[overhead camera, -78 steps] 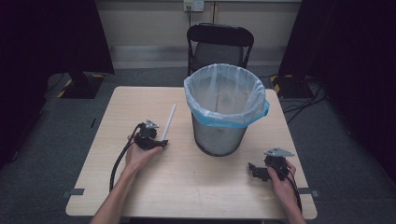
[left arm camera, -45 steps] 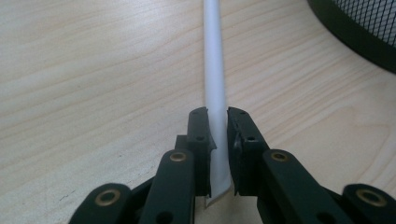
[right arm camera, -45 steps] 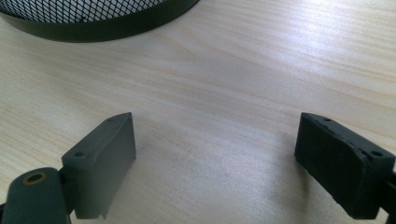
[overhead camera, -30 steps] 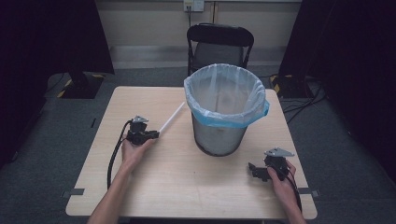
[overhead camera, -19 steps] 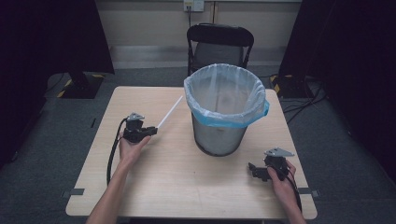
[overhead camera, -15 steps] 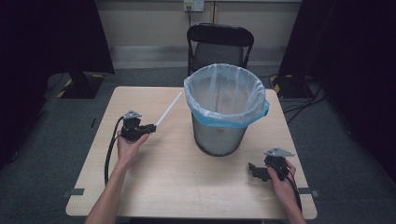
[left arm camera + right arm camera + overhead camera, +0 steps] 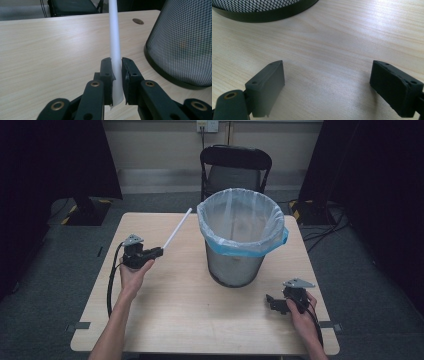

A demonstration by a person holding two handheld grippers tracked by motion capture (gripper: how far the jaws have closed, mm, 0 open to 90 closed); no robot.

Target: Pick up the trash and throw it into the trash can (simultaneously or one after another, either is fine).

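Evidently for dropping into the lined mesh wastebasket (image 7: 240, 237), a white paper tube (image 7: 176, 229) is clamped near its end by the left gripper (image 7: 159, 251) above the table (image 7: 190, 320), while the right gripper (image 7: 270, 301) is rested wide open, empty.

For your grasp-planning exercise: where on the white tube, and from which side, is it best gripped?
Grip the white tube near one end, jaws across its narrow width, as the left gripper does: it is long, thin and round, so the far end stays free to aim.

Black tool (image 7: 116, 75), brass-coloured rivets, seemingly.
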